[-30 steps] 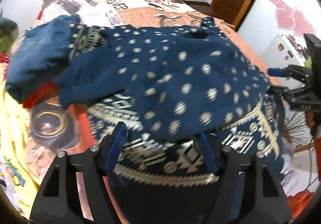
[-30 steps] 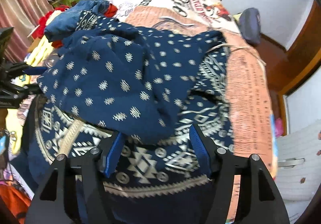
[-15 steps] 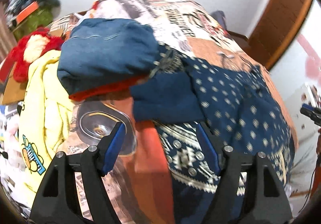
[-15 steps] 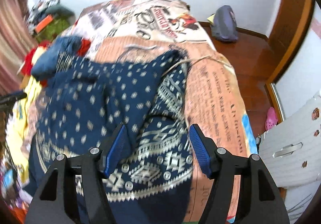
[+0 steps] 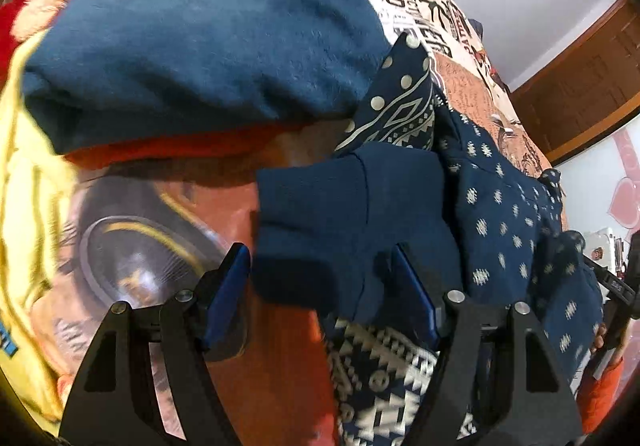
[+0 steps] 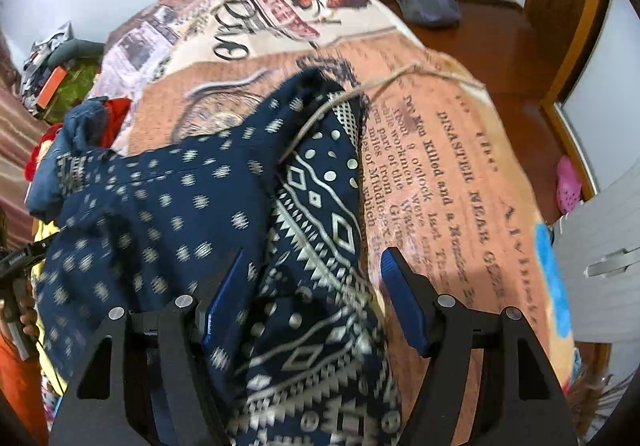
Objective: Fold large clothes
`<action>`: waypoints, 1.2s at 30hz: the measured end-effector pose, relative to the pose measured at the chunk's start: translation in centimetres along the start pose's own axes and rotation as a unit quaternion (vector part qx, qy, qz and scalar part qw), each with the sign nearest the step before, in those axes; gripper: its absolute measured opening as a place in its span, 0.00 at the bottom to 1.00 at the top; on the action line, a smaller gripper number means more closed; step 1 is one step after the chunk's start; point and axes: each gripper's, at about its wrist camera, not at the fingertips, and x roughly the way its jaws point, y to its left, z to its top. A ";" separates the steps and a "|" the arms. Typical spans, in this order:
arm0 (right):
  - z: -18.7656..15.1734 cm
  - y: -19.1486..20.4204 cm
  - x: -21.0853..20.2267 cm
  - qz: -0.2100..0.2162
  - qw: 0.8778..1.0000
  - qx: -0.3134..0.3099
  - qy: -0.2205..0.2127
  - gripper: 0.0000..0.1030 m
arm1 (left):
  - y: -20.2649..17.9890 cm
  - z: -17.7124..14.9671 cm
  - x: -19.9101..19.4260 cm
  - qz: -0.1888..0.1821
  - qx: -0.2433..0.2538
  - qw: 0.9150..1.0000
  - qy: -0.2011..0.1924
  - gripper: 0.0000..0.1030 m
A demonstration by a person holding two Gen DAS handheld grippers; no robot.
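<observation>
On the bed (image 6: 460, 166), one navy patterned garment (image 6: 168, 222) lay spread across the printed bedspread. Two hand-held grippers hung over it. The left hand-held gripper (image 5: 320, 286) stood open, its blue pads either side of a plain navy sleeve end (image 5: 344, 214) without pressing it. The right hand-held gripper (image 6: 312, 298) was opening, the garment's patterned edge between its pads but not clamped. Beside the garment sat one blue denim piece (image 5: 192, 30), one orange cloth (image 5: 168, 146) under it, and one yellow garment (image 5: 28, 214).
</observation>
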 end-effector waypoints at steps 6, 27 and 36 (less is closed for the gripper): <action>2.0 -0.7 3.6 0.020 0.999 0.017 0.022 0.63 | 0.0 1.9 2.9 -0.014 -0.019 1.000 0.009 0.70; 4.2 1.7 4.7 0.046 0.998 0.006 -0.030 0.14 | -5.0 2.7 0.6 -0.026 0.065 0.995 -0.071 0.18; 5.4 4.7 -3.3 0.068 0.989 -0.044 -0.124 0.12 | -8.6 3.6 -8.2 -0.030 0.118 0.977 -0.175 0.11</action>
